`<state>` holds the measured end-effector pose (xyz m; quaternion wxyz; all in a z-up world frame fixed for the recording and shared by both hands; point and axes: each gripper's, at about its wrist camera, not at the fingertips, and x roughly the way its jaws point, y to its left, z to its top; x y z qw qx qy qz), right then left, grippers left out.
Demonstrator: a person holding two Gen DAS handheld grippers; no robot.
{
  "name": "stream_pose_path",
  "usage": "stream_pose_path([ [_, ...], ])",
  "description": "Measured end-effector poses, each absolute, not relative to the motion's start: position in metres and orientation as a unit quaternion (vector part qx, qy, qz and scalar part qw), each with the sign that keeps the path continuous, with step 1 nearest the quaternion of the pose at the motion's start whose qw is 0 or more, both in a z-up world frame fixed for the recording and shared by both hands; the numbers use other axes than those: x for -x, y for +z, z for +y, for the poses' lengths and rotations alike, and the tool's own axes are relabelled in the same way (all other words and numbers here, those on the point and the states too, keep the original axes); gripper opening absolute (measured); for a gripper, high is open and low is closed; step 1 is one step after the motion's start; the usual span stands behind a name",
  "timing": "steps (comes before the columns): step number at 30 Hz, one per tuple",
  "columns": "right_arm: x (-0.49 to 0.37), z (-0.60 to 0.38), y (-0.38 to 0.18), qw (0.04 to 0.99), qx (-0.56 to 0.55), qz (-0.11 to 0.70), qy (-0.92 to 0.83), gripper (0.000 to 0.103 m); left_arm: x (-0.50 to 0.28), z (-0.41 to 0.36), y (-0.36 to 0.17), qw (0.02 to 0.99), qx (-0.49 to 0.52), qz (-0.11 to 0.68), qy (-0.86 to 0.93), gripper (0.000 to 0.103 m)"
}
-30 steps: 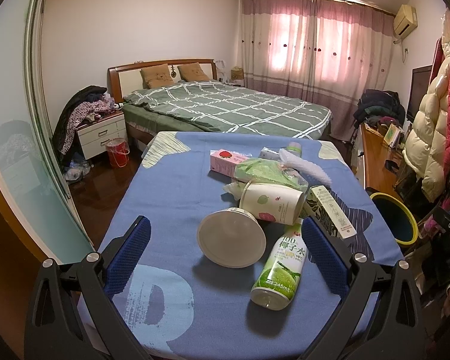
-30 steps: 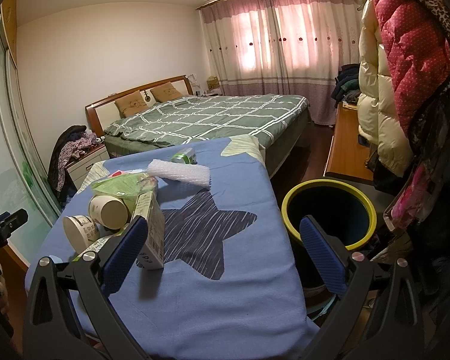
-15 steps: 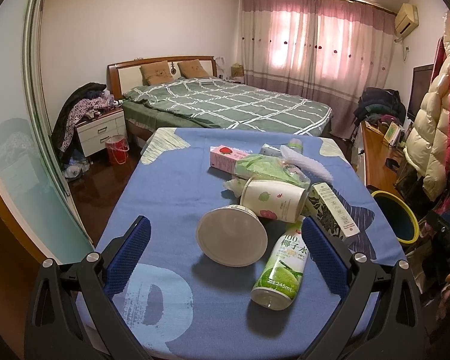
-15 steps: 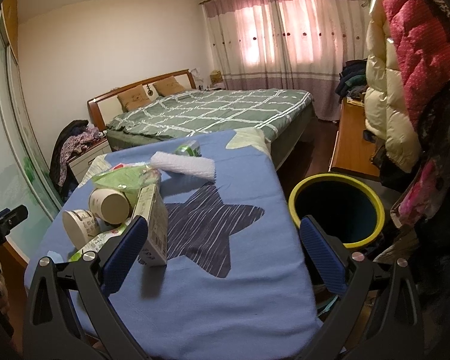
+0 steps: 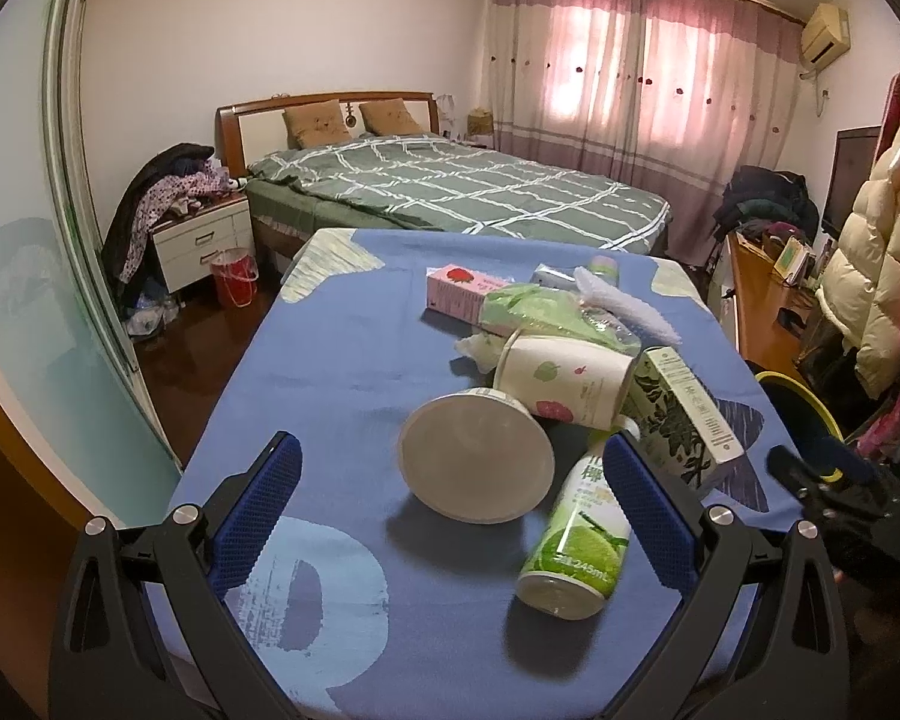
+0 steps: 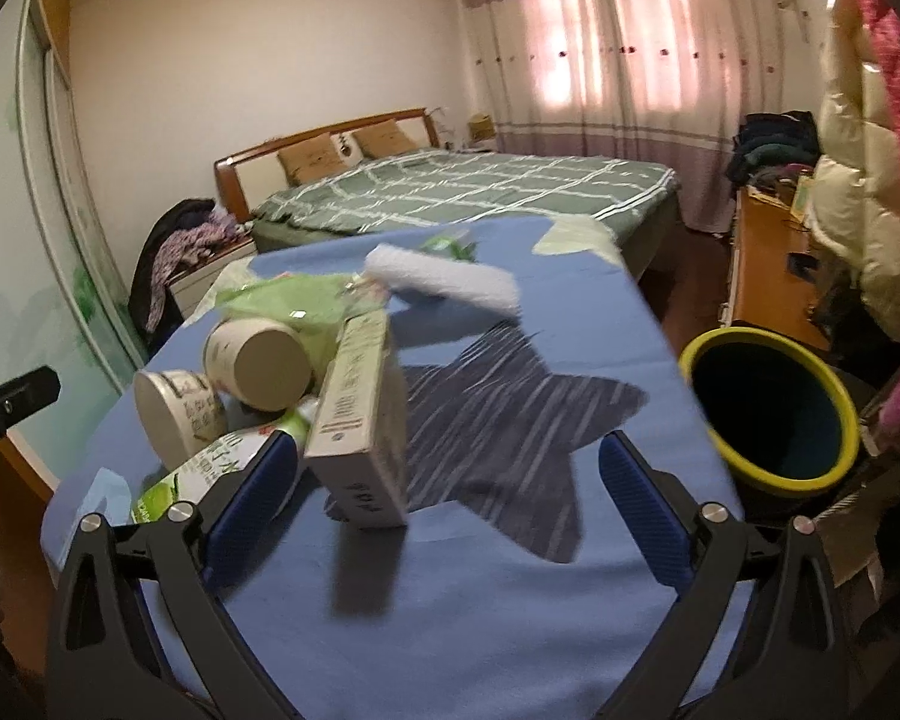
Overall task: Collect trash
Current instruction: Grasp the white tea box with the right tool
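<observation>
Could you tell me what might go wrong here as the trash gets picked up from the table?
The box leans on the paper cup and bottle; the closing right hand-held gripper, still empty, could topple it or roll them. The yellow-rimmed bin sits below the table edge, so a loose grip may drop trash beside it.

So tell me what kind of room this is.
A lived-in bedroom, most likely in a home. A double bed with a green checked cover, a nightstand beside it, and curtains drawn over the window all point to that.
</observation>
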<state>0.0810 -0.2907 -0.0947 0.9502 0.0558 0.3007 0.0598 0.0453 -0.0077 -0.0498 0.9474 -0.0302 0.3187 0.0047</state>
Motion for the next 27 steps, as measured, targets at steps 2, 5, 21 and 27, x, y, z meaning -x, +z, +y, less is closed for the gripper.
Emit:
stream_pose_path([
  [2, -0.086, -0.282, -0.100, 0.950, -0.049, 0.304, 0.063, 0.081, -0.049, -0.006, -0.052, 0.946, 0.032, 0.322, 0.006, 0.099],
  [5, -0.096, -0.272, -0.110, 0.943, -0.043, 0.322, 0.076, 0.074, -0.053, -0.004, -0.056, 0.944, 0.034, 0.327, 0.005, 0.099],
  [21, -0.131, -0.249, -0.127, 0.935, -0.026, 0.343, 0.090, 0.028, -0.066, -0.005, -0.066, 0.942, 0.033, 0.335, 0.001, 0.099],
  [27, -0.127, -0.266, -0.119, 0.940, -0.039, 0.331, 0.074, 0.028, -0.069, -0.009, -0.068, 0.941, 0.033, 0.338, -0.011, 0.099],
])
